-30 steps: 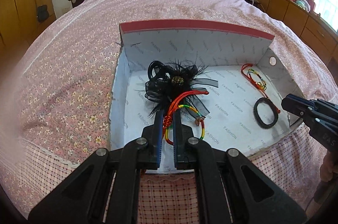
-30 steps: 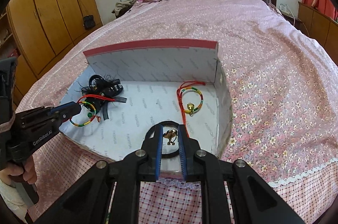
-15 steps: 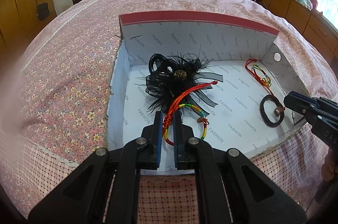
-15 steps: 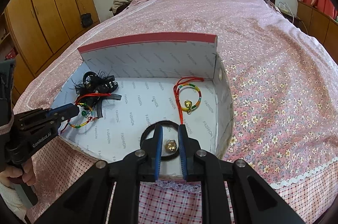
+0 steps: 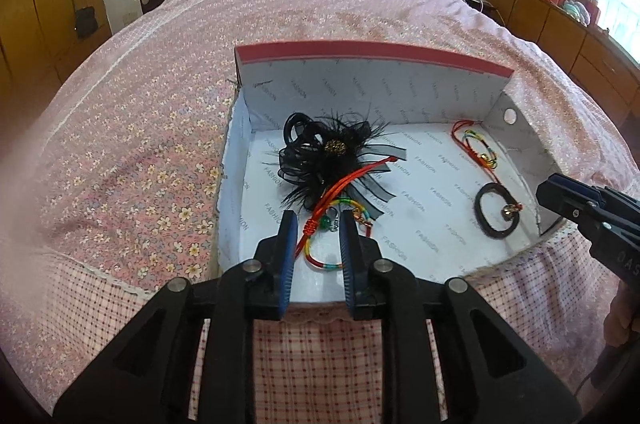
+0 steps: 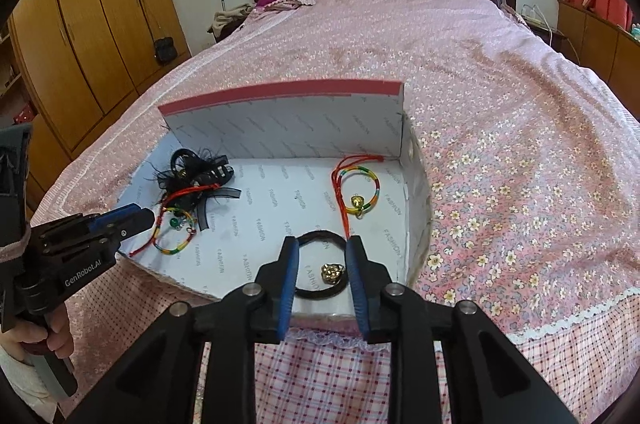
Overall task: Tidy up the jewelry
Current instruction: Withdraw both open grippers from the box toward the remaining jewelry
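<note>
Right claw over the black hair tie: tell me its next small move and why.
Probably lift the right claw straight up and clear. Its jaws are opening, the pads no longer press on the black hair tie, and the tie with its gold charm lies flat on the box floor, so it looks placed.

We cannot see the near wall of the open box: each gripper's own black frame covers it. The right gripper is cut off by the left view's right edge. The black feathered hair ornament hides part of a red cord. The small charms on the bracelets are too tiny to identify.
</note>
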A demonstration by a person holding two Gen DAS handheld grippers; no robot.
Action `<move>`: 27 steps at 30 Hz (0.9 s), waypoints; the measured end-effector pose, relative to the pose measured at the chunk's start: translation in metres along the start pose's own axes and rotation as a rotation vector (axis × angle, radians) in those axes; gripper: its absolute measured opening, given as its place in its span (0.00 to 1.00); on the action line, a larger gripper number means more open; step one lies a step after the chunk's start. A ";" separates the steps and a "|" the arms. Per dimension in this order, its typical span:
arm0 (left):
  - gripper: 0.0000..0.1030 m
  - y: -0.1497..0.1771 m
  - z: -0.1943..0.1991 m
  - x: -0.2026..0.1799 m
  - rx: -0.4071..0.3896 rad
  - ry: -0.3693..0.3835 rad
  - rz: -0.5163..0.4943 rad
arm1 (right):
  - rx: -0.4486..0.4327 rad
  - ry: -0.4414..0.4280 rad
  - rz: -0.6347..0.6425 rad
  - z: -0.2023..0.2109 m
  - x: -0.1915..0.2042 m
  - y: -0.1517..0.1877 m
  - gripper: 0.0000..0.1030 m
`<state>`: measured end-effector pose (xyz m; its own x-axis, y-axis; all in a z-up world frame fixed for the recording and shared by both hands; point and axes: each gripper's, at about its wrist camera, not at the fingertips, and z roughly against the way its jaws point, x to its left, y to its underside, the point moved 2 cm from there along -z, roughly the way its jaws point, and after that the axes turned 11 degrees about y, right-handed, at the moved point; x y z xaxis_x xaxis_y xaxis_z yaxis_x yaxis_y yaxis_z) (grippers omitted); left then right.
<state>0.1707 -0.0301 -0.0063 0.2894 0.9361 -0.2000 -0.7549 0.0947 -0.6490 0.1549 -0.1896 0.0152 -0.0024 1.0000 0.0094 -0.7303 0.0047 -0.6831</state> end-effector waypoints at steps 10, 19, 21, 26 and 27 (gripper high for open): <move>0.15 0.002 0.031 -0.005 -0.028 0.009 -0.006 | -0.041 -0.015 -0.015 0.036 0.003 0.006 0.29; 0.15 0.015 0.056 -0.020 -0.039 0.021 -0.013 | -0.057 -0.026 -0.012 0.065 0.007 0.022 0.30; 0.15 0.019 0.061 -0.023 -0.042 0.028 -0.014 | -0.056 -0.029 -0.006 0.071 0.009 0.027 0.30; 0.16 0.027 0.073 -0.029 -0.049 0.036 -0.018 | -0.055 -0.032 0.005 0.085 0.012 0.041 0.30; 0.16 0.029 0.075 -0.030 -0.048 0.038 -0.017 | -0.055 -0.034 0.004 0.087 0.011 0.044 0.30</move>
<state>0.0959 -0.0299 0.0361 0.3247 0.9208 -0.2162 -0.7208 0.0929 -0.6869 0.0633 -0.1787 0.0493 -0.0292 0.9991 0.0302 -0.6919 0.0016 -0.7220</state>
